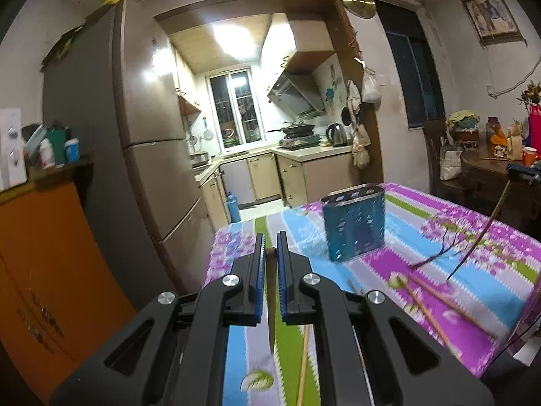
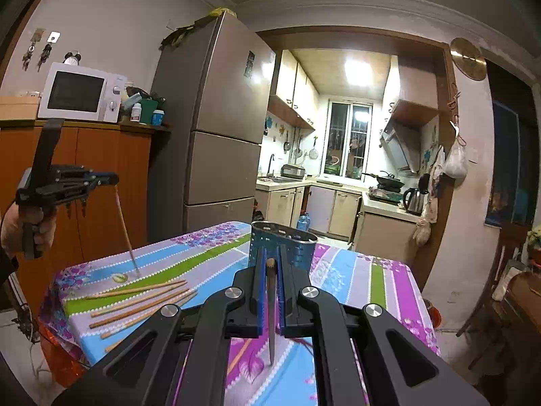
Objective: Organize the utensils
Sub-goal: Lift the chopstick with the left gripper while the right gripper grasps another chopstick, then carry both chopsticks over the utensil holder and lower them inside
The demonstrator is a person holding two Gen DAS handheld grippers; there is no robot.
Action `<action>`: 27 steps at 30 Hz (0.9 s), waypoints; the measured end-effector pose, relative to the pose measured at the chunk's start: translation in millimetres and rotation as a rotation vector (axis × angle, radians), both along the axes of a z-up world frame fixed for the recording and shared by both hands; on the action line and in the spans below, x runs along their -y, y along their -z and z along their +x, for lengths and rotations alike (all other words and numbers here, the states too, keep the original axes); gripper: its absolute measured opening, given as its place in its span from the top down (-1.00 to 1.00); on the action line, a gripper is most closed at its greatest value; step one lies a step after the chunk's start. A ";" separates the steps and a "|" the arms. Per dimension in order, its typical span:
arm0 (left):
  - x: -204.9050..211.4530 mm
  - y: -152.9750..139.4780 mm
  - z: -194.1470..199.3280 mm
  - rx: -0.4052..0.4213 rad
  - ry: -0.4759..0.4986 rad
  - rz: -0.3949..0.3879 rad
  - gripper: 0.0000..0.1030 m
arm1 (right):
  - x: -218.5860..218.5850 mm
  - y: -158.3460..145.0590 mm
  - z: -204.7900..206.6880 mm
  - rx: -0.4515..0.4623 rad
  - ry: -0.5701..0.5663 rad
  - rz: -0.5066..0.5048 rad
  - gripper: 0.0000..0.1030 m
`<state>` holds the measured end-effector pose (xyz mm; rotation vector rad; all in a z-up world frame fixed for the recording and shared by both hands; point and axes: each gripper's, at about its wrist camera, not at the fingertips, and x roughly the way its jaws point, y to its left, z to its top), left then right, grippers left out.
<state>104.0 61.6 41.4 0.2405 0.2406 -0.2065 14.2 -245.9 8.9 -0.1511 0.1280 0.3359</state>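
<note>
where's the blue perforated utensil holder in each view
Left wrist view: the blue utensil holder stands right of centre on the floral tablecloth, beyond and to the right of the left claw.
Right wrist view: the holder is at centre, straight behind the right claw, its lower part hidden by the fingers.
Shared landmark: the grey fridge, left of the kitchen doorway.

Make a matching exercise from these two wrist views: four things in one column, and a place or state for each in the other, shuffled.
Things
1. left gripper
2. blue utensil holder
3. loose chopsticks
4. white microwave

Places or states
A. lying flat on the floral tablecloth
B. on top of the orange cabinet
C. raised above the table, a single chopstick hanging down from it
D. standing upright on the table

Pairs: 1-C, 2-D, 3-A, 4-B
</note>
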 end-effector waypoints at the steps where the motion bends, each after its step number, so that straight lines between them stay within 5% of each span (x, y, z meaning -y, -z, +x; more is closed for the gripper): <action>1: 4.8 -6.2 3.1 -0.004 0.010 0.001 0.89 | -1.0 -4.0 4.9 0.000 -0.003 -0.004 0.86; 11: 29.4 -63.3 18.9 -0.035 0.101 -0.088 0.89 | 7.1 -45.7 48.1 -0.053 -0.027 0.068 0.86; 27: 76.6 -131.1 96.1 -0.048 0.185 -0.211 0.89 | -3.5 -169.3 136.9 -0.008 -0.016 0.064 0.86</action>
